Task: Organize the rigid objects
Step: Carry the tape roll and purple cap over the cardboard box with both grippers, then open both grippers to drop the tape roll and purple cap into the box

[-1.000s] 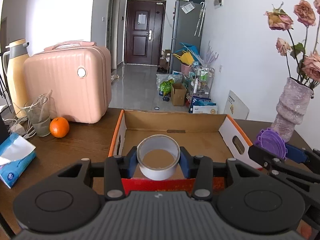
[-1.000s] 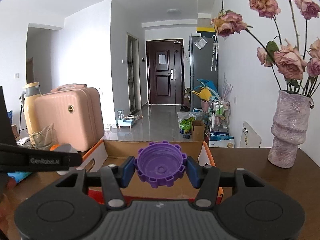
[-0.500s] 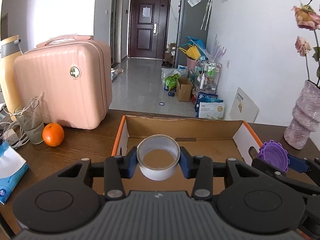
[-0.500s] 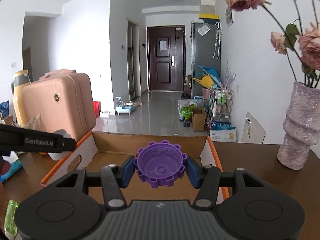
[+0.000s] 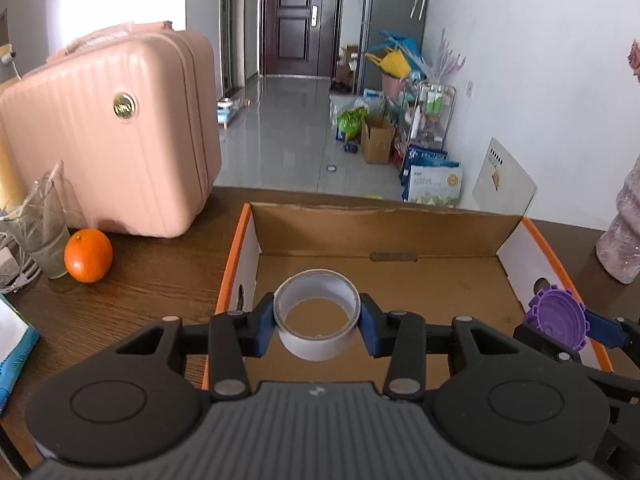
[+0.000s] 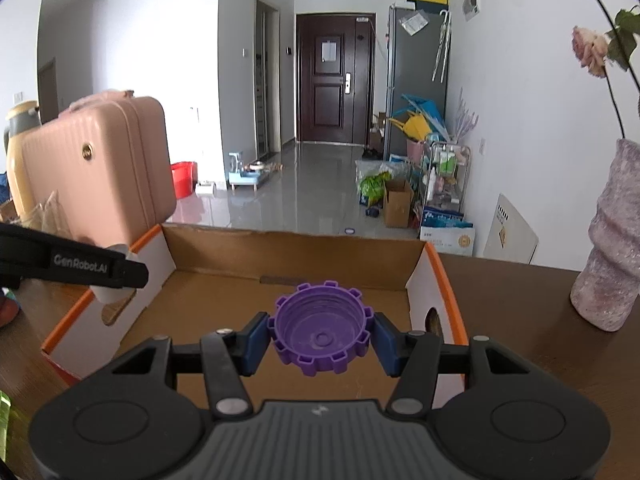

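My left gripper (image 5: pixel 318 326) is shut on a white roll of tape (image 5: pixel 317 342), held upright over the near left part of an open cardboard box (image 5: pixel 384 220) with orange edges. My right gripper (image 6: pixel 321 340) is shut on a purple ridged lid (image 6: pixel 320 330), its hollow side facing up, above the box's (image 6: pixel 296 240) floor near the right wall. In the left wrist view the purple lid (image 5: pixel 558 320) shows at the box's right rim. In the right wrist view the left gripper's black finger (image 6: pixel 76 266) reaches over the box's left wall. The box floor looks bare.
A pink suitcase (image 5: pixel 116 136), a glass (image 5: pixel 40 232) and an orange (image 5: pixel 88 255) stand left of the box on the brown table (image 5: pixel 152 288). A blue tissue pack (image 5: pixel 12 344) lies at the near left. A textured vase (image 6: pixel 612 248) with flowers stands right of the box.
Both grippers have moved forward and down over the box, each keeping its hold; the box now fills more of both views and the vase has slid toward the right edge.
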`<state>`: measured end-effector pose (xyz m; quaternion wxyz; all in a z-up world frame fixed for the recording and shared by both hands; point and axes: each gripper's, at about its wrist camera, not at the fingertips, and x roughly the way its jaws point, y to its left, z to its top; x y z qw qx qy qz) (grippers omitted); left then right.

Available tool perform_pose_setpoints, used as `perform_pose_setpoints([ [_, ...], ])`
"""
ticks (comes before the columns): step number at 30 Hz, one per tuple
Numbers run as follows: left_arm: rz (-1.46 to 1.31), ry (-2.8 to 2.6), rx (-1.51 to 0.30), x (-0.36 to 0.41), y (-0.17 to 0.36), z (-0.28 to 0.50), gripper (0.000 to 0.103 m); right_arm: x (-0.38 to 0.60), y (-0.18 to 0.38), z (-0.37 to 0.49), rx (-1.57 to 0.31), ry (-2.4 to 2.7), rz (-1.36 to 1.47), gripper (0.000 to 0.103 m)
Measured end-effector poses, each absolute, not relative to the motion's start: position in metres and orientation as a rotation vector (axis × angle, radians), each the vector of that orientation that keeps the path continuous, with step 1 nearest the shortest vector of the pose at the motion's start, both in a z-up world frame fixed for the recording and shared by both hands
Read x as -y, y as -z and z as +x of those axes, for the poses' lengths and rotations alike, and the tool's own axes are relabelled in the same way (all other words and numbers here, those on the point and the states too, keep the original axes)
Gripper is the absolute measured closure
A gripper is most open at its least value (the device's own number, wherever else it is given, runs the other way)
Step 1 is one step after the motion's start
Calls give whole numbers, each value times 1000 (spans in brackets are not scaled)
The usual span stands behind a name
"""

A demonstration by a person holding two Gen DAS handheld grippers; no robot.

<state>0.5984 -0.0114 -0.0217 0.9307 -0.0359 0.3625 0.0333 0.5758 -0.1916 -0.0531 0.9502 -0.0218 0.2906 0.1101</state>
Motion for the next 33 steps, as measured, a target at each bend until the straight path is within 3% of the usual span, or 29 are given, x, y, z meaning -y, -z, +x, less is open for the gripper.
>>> perform_pose_setpoints([
  [17, -45, -44, -822, 16, 40, 615, 59, 188, 70, 588, -634, -216, -57, 49],
  [19, -43, -41, -826, 17, 40, 614, 47, 189, 70, 590, -635, -212, -51, 48],
  [20, -41, -39, -821, 18, 40, 614, 37, 190, 70, 590, -637, -209, -46, 45],
  [21, -34, -42, -815, 19, 39, 613, 32, 190, 70, 591, -635, -206, -43, 43],
  [26, -27, -46, -813, 21, 39, 611, 19, 194, 69, 591, -630, -185, -26, 9],
  [29, -27, -45, -813, 21, 39, 612, 14, 195, 70, 591, -634, -179, -19, 3],
  [33, -23, -38, -808, 22, 39, 611, 9, 196, 70, 590, -635, -172, -17, 2],
])
